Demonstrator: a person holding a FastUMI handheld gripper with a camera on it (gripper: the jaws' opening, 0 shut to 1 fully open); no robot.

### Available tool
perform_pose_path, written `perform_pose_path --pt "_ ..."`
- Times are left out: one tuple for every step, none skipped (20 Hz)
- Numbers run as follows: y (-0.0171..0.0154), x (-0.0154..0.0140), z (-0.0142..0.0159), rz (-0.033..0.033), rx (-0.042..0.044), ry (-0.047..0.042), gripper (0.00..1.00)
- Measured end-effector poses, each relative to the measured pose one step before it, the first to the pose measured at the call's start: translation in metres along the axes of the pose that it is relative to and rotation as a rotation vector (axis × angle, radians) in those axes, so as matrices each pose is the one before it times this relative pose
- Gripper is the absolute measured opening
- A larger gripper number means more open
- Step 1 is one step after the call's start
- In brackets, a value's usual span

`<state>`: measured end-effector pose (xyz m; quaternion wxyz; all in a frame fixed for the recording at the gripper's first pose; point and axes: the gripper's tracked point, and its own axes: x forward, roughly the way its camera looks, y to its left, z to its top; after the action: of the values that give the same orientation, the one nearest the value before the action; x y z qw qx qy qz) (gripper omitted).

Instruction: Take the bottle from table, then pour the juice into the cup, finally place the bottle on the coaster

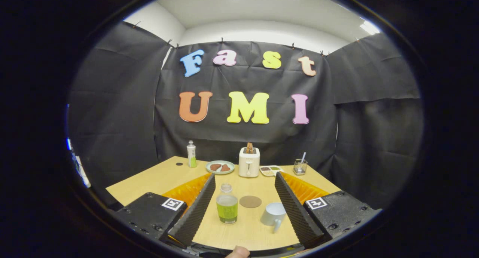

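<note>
wooden worktop carries all items. gripper spread wide, gripping nothing. bottle stands between the fingers, nearer the left one; coaster and cup just beside it. step: taking the bottle. next: advance, close on it.

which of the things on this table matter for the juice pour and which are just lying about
For the job: bottle of green juice, between the fingers of the open gripper; cup; coaster.

Lying about: toaster, plate, far bottle, snack tray, glass with a straw.
</note>
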<state>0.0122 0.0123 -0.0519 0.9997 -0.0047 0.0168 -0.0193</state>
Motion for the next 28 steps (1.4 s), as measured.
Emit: perform_pose_path --pt "0.00407 0.00313 -0.00358 0.00783 0.00127 0.00145 1.0" --pt "0.00469 0.00442 -0.00573 0.011 0.00259 0.00504 1.0" --pt "0.00288 0.00423 -0.00629 0.00466 0.00117 0.00816 1.0" --pt "0.00064 0.00553 -0.00821 -0.00064 -0.00296 0.01192 1.0" --pt "0.00198 0.00503 -0.00633 -0.00115 -0.00339 0.00905 1.0" --pt "0.00218 0.00487 -0.00773 -0.00351 -0.0024 0.00784 1.0" --pt "0.00239 0.00539 -0.00809 -0.00386 -0.00351 0.01165 1.0" --pt "0.00232 0.00535 -0.00836 -0.00453 -0.00549 0.01045 1.0" --pt "0.0009 0.00595 -0.00786 -0.00891 -0.00258 0.01219 1.0" --pt "0.00086 0.00748 -0.00954 -0.00815 -0.00258 0.01832 1.0" --pt "0.0021 0.00661 -0.00933 -0.00304 -0.00172 0.02024 1.0" --pt "0.00304 0.00701 -0.00812 -0.00007 -0.00215 0.01577 1.0" --pt "0.00321 0.00615 -0.0074 0.00142 -0.00439 0.01573 1.0" --pt "0.00385 0.00634 -0.00664 0.00409 -0.00853 0.00886 1.0" --pt "0.00296 0.00627 -0.00436 0.00131 -0.00795 0.00623 1.0" --pt "0.00163 0.00678 -0.00641 -0.00429 -0.0049 0.00841 1.0" --pt "0.00252 0.00641 -0.00527 -0.00118 -0.00411 0.01348 1.0" --pt "0.0041 0.00706 -0.00546 0.00494 -0.0025 0.00804 1.0" --pt "0.00273 0.00566 -0.00227 0.00305 0.00123 0.0037 1.0" --pt "-0.00043 0.00585 -0.00171 -0.0028 0.00563 -0.00127 1.0" --pt "-0.00069 0.00506 -0.00108 -0.00482 0.00566 0.00104 1.0" --pt "-0.00005 0.00465 -0.00302 -0.00397 0.00212 -0.00179 1.0" --pt "-0.0008 0.00424 -0.00126 -0.01057 -0.0003 -0.00199 1.0" --pt "-0.00409 0.00514 -0.00229 -0.01773 0.00447 -0.00238 1.0" --pt "-0.00079 0.00489 -0.00066 -0.00714 0.00717 -0.00316 1.0" --pt "0.00338 0.00557 -0.0005 0.00509 0.00754 -0.009 1.0" --pt "0.00407 0.00552 0.00096 0.01157 0.00949 -0.01416 1.0" --pt "0.0039 0.00603 -0.00053 0.01183 0.00933 -0.01667 1.0"
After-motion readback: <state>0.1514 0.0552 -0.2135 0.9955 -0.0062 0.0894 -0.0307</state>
